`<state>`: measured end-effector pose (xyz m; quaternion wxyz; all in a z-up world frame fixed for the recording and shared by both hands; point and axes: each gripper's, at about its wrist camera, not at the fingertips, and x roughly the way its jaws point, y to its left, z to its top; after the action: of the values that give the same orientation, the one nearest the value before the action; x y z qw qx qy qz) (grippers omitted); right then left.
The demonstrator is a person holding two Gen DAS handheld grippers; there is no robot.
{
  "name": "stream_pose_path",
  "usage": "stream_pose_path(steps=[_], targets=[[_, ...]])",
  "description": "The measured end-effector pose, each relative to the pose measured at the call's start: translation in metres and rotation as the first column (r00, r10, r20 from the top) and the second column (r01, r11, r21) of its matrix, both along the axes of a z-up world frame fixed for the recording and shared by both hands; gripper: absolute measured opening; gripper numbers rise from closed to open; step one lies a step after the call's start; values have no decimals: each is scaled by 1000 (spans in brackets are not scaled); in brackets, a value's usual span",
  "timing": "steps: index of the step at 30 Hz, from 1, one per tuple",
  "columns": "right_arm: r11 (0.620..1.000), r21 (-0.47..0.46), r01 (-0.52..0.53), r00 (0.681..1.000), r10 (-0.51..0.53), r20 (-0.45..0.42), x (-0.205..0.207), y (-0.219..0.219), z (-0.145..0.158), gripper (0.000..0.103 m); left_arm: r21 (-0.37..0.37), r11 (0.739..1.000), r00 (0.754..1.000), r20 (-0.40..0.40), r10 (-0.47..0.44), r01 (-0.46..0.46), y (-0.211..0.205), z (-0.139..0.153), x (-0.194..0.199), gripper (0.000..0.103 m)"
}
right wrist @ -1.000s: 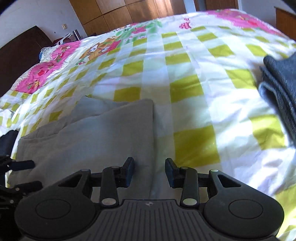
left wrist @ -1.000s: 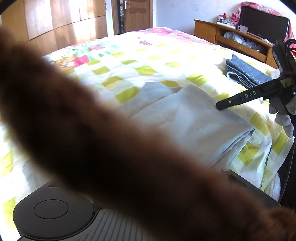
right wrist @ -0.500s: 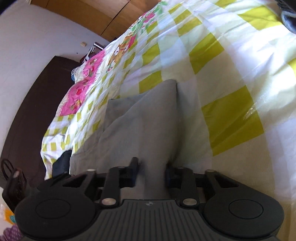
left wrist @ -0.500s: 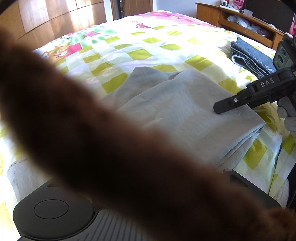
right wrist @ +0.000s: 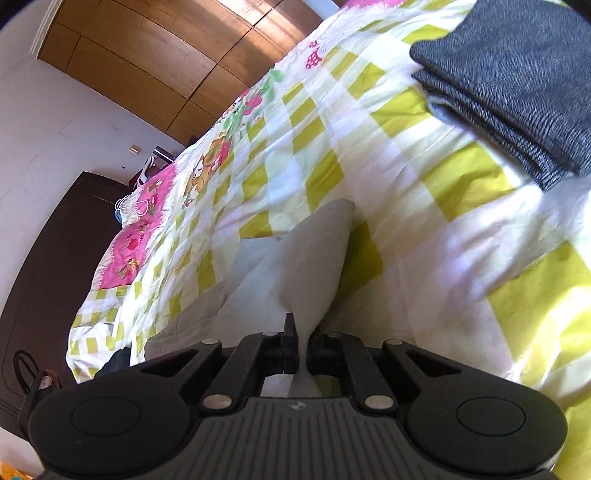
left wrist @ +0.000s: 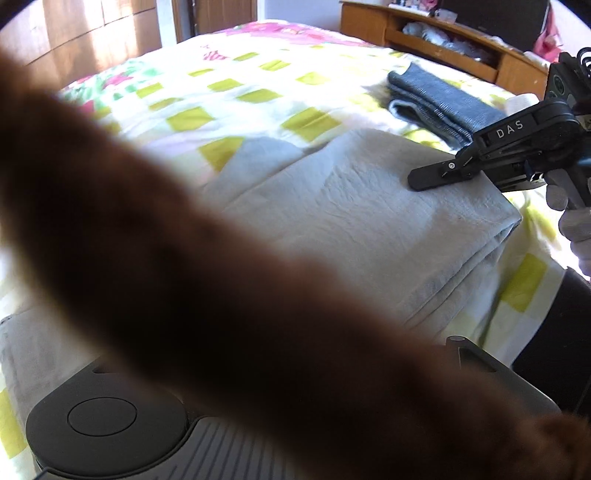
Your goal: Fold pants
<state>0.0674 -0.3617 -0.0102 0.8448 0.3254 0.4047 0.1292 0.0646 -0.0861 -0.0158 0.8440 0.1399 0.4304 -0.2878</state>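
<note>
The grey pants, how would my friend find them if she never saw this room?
Look at the big bed with the yellow-and-white checked cover. Two folded bundles of cloth lie on it, and the grey pants are the nearer one, with the right tongs pinching their edge. They are pale, smooth and wide, while the dark blue folded cloth behind them is smaller and ribbed.

A home bedroom: a bed (right wrist: 406, 206) under a checked, flowered quilt (left wrist: 229, 92), a wooden wardrobe (right wrist: 155, 55), a door (left wrist: 225, 14) and a cluttered wooden shelf unit (left wrist: 436, 40).
</note>
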Motion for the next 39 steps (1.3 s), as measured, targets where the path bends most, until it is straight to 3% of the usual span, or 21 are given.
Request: stream_pose_path(steps=[4,7,13,20,28,39], targets=[[994,-106,-28,998,34,55,0,30,35,21,11,1000,998,60,19,-19,20,8,-11,67],[978,-197,-64,992,83,90,5,67,62,21,70,995,988,146,54,-65,46,12,-17,67],[912,-366,-184,966,237,105,21,161,95,21,80,986,977,163,134,-148,87,6,-19,67],[845,-415,-337,928,374,7,46,261,75,21,34,987,981,120,152,-157,99,-3,-20,69],[762,-471,-445,884,459,-92,52,327,55,21,-71,984,984,55,168,-164,114,-5,-17,70],[747,-458,-481,869,473,-142,66,355,50,21,-130,979,986,30,163,-157,123,-2,-19,71]])
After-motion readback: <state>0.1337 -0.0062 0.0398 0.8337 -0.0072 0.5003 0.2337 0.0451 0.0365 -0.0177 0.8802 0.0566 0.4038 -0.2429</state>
